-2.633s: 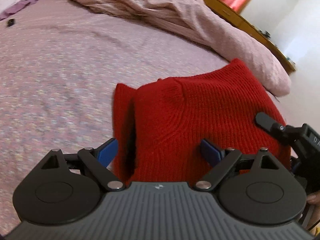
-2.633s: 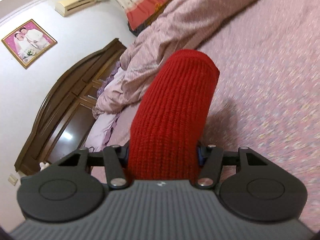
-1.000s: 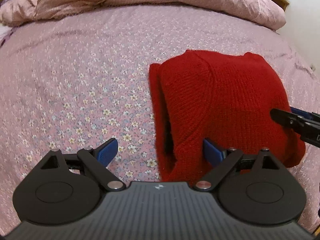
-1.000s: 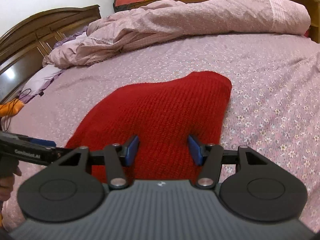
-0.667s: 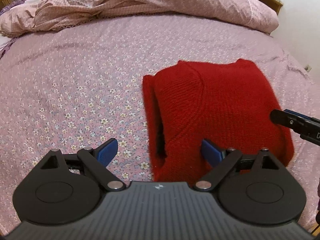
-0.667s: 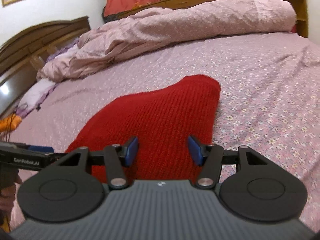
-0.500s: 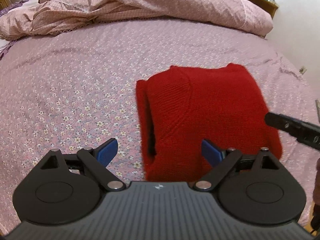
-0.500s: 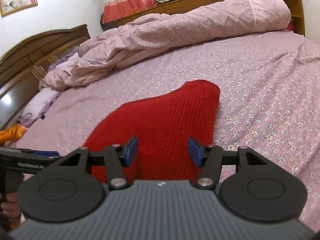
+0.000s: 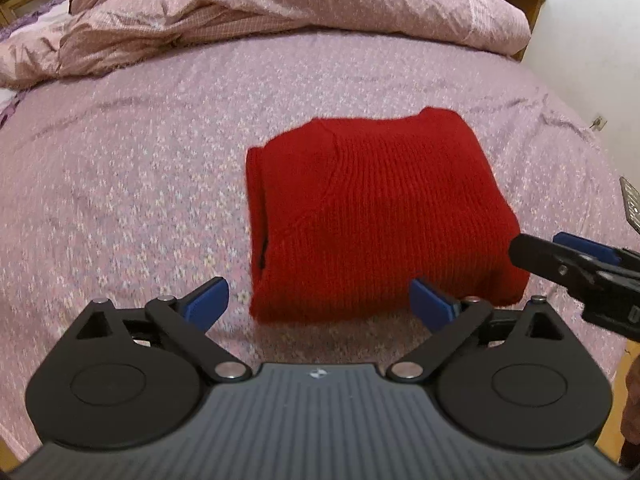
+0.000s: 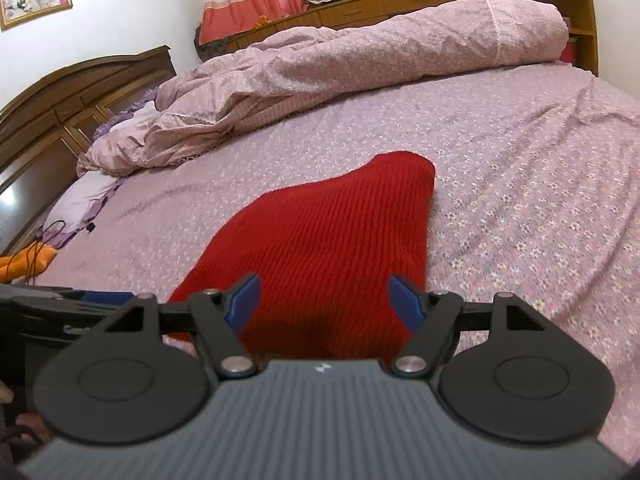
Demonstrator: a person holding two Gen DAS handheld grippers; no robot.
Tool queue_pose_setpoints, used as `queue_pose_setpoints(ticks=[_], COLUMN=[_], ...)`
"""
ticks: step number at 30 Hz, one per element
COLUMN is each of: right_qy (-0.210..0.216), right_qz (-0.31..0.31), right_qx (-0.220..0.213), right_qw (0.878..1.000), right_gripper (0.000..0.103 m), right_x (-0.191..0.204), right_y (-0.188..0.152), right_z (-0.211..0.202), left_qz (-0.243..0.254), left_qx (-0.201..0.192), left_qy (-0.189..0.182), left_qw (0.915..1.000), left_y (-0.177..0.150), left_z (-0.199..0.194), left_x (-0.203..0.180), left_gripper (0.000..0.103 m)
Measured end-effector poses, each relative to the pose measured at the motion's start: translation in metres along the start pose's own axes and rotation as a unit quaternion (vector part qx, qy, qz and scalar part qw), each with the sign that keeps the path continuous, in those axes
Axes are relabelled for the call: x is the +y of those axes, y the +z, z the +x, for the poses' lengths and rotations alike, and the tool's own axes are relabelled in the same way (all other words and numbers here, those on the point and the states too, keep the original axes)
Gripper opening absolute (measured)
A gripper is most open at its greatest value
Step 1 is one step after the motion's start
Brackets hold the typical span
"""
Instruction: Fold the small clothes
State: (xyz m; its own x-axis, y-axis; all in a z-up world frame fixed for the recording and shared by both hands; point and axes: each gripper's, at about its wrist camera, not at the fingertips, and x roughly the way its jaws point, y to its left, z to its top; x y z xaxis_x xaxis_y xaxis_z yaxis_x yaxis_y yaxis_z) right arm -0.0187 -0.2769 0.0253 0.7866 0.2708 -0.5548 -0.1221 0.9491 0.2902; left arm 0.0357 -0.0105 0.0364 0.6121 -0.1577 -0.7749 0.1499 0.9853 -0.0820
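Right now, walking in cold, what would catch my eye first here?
The bright red knitted sweater, folded into a thick block, lies on the flowered pink bedsheet. Behind it, a rumpled pink quilt is heaped along the far side. Both grippers, left and right, are opening, gripping nothing.

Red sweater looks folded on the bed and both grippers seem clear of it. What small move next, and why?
Probably draw both grippers a bit further back and leave it. The red knitted sweater lies as a compact folded bundle on the floral bedsheet. The left gripper and right gripper have jaws opening, pads pressing nothing. Its left edge gapes slightly; a light press there could come after.
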Motion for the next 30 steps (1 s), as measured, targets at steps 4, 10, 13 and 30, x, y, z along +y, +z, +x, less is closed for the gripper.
queue_pose_setpoints(ticks=[4,10,13,30], right_qy=[-0.002,-0.017,-0.023,-0.040], right_qz=[-0.011,-0.020,-0.018,0.012], right_qx=[0.004,0.024,0.035,0.073], right_qw=[1.000,0.999,0.999,0.996], right_gripper=[0.074,0.074,0.074,0.074], right_x=[0.007,0.013,0.012,0.000], right_y=[-0.009,-0.020,-0.025,-0.035], right_z=[-0.009,-0.010,-0.007,0.017], left_qz=[-0.021,-0.034,-0.030,-0.008], left_qx=[0.022,0.042,0.048,0.063], left_qy=[0.004,0.020,0.026,0.040], left_qw=[0.9995,0.9983,0.9981,0.9971], left_y=[-0.006,-0.014,-0.014,-0.016], left_z=[0.004,0.008,0.010,0.030], left_x=[0.003,0.005,0.003,-0.002], left_gripper=[0.100,0.100,0.100,0.100])
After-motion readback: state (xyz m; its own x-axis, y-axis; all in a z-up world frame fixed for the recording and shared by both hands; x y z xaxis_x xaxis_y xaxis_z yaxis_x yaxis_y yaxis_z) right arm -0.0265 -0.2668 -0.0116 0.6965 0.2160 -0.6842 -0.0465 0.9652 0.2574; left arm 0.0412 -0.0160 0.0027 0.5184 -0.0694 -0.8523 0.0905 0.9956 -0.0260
